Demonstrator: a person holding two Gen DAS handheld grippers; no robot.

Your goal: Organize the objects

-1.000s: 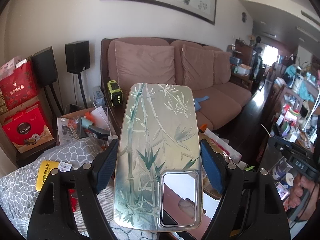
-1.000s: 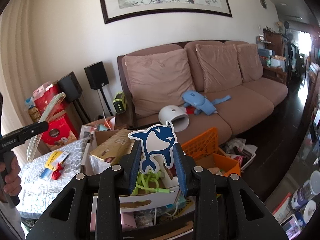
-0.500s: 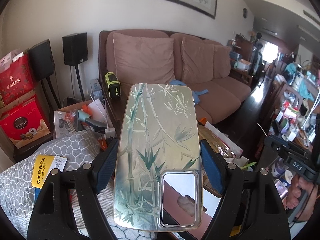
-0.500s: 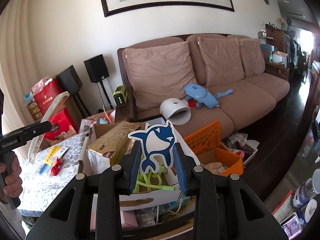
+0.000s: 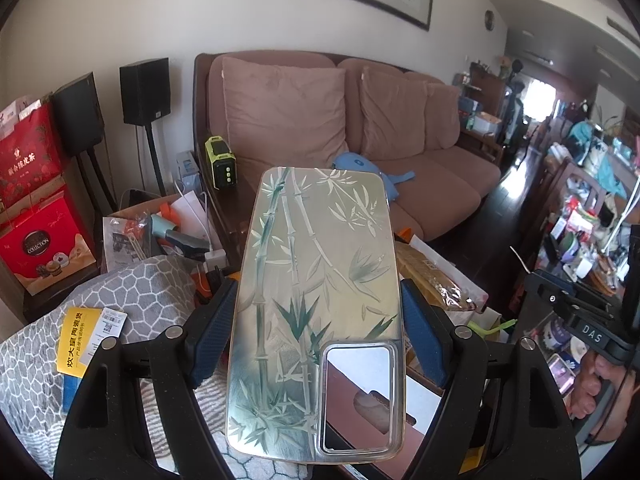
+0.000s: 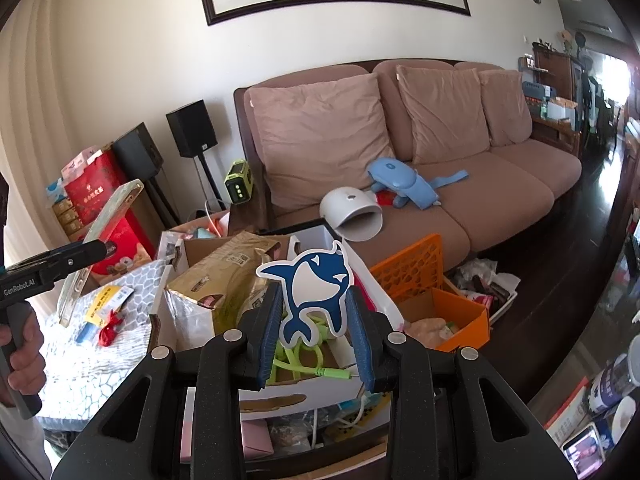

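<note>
Between the jaws of our left gripper (image 5: 316, 332) we pinch a clear phone case (image 5: 316, 308) printed with bamboo, its long edges pressed by both pads, its far end rising well beyond them. Our right gripper (image 6: 316, 334) has its jaws closed on a blue-and-white whale sticker (image 6: 314, 294), which stands upright above them. Beyond both jaws lie open cardboard boxes (image 6: 224, 276) and a pink sofa (image 6: 400, 152).

The right tool (image 6: 316, 330) clamps a blue-and-white whale cutout (image 6: 314, 290) above a cluttered white box (image 6: 304, 394); a pink sofa (image 6: 460, 216) stands behind.
</note>
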